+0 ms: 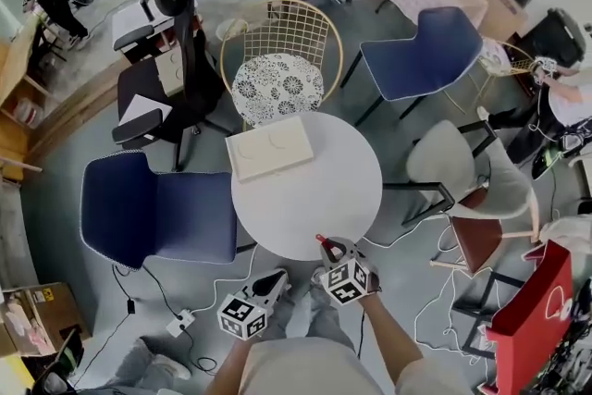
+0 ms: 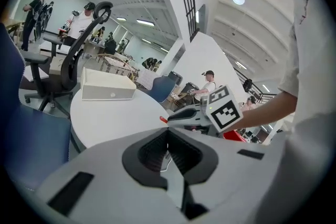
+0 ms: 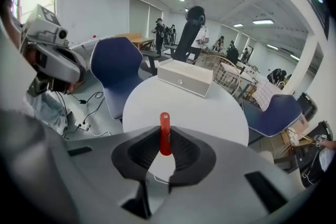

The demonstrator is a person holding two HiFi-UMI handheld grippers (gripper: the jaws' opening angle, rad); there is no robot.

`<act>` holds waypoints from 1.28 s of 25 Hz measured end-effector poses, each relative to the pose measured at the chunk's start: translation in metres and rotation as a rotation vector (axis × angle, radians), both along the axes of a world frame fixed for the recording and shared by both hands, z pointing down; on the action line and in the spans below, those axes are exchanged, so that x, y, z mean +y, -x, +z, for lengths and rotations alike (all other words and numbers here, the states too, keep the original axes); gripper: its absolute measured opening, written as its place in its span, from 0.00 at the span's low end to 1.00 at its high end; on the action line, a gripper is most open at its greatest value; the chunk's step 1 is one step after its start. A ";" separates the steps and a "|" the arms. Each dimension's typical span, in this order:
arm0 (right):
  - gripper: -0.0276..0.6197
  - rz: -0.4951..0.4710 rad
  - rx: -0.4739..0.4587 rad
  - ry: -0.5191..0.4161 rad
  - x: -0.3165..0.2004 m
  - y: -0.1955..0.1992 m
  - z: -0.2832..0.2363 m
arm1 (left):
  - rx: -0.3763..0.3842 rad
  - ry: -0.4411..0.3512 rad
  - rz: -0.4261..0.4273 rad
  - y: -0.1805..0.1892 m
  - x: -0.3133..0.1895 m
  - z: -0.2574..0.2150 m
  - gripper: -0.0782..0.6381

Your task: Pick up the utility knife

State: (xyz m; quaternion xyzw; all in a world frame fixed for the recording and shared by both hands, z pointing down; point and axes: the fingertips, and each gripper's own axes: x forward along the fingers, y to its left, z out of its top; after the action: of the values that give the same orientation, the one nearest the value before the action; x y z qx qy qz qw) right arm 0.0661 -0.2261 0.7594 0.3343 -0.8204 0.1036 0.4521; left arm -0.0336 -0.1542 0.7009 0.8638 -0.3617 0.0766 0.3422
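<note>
My right gripper (image 1: 326,245) is shut on the red utility knife (image 1: 322,239) and holds it above the near edge of the round white table (image 1: 305,199). In the right gripper view the knife (image 3: 165,134) stands upright between the dark pads, its red end poking out past the fingertips over the table (image 3: 210,113). My left gripper (image 1: 277,277) hangs lower, just off the table's near edge, with its jaws shut (image 2: 168,134) and nothing between them. From the left gripper view, the right gripper (image 2: 181,115) shows the knife's red tip (image 2: 163,119).
A white flat box (image 1: 269,146) lies on the table's far left side. Blue chairs (image 1: 157,208) (image 1: 421,51), a gold wire chair (image 1: 277,60) and a white chair (image 1: 453,162) ring the table. Cables and a power strip (image 1: 180,324) lie on the floor near my feet.
</note>
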 end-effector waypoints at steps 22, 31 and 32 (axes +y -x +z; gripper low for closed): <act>0.14 0.136 -0.129 -0.234 0.038 0.005 -0.110 | 0.039 -0.203 0.025 0.000 -0.024 -0.069 0.13; 0.14 0.399 -0.528 -0.225 0.049 0.009 -0.145 | 0.066 -0.235 0.024 0.020 -0.017 -0.083 0.13; 0.14 0.413 -0.554 -0.228 0.051 0.010 -0.147 | 0.067 -0.240 0.023 0.023 -0.016 -0.084 0.13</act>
State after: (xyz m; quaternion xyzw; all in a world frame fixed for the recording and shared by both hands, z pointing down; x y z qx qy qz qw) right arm 0.0556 -0.1750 0.6128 0.5005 -0.8332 0.1870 0.1421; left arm -0.0562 -0.1706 0.6169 0.9047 -0.3468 0.0080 0.2475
